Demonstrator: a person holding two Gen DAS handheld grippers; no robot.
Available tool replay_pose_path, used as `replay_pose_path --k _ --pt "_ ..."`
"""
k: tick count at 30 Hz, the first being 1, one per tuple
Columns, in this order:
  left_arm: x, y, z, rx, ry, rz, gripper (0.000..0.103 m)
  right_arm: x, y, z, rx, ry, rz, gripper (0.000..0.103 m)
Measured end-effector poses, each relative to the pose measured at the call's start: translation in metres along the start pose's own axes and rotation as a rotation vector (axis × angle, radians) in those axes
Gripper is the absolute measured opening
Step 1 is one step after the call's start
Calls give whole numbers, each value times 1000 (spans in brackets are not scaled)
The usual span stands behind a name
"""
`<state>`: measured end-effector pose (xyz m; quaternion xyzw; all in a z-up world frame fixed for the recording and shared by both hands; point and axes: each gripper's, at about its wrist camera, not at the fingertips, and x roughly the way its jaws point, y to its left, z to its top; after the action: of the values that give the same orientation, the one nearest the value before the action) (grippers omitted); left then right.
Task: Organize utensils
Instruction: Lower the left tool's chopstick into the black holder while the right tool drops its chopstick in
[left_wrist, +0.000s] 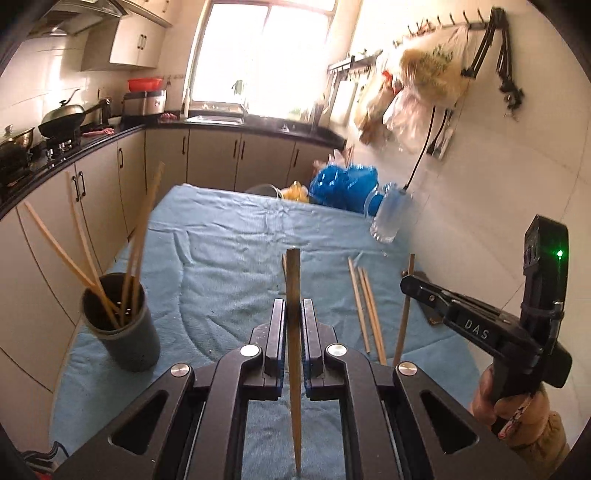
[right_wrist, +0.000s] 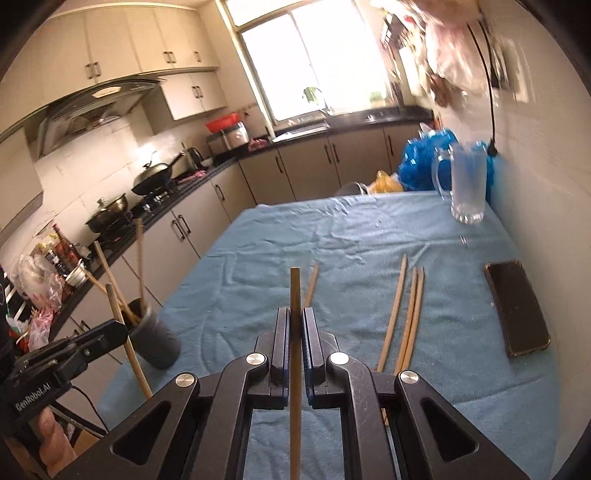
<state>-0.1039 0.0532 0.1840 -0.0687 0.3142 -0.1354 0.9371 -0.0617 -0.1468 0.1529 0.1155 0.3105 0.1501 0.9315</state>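
My left gripper (left_wrist: 294, 308) is shut on a wooden chopstick (left_wrist: 294, 280) held upright above the blue cloth (left_wrist: 229, 236). My right gripper (right_wrist: 294, 315) is shut on another chopstick (right_wrist: 294, 291), also upright. A dark grey cup (left_wrist: 123, 325) with several chopsticks standing in it sits at the table's left edge; it also shows in the right wrist view (right_wrist: 157, 338). Three loose chopsticks (right_wrist: 404, 314) lie on the cloth to the right, and one more (right_wrist: 311, 286) lies just beyond my right gripper. The right gripper shows in the left wrist view (left_wrist: 408, 284), the left gripper in the right wrist view (right_wrist: 122, 326).
A black phone (right_wrist: 517, 306) lies near the table's right edge by the wall. A glass mug (right_wrist: 463, 181) stands at the far right corner, with blue bags (left_wrist: 343, 184) behind it. Kitchen counters and a stove run along the left.
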Motion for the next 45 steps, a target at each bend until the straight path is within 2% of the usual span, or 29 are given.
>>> replay_pose_path --k 9,18,25,31,37,41,45 --pt "-51 17 8 -43 -116 5 7 -22 28 7 -41 -61 34 7" --pt "-93 40 30 -78 -219 21 7 -25 50 24 -74 -98 68 7" --pt "-116 68 59 -77 -301 125 7 -25 90 51 -114 -146 165 7" --pt "-119 97 78 -84 -354 213 7 -19 133 80 -143 -182 261 7" --pt "-100 128 95 -104 -348 251 7 6 184 98 -176 -210 328 7" --pt "-76 148 99 -125 -311 267 7 34 204 97 -197 -200 310 7" --pt "-48 162 94 -149 -246 265 7 71 209 90 -192 -123 291 7"
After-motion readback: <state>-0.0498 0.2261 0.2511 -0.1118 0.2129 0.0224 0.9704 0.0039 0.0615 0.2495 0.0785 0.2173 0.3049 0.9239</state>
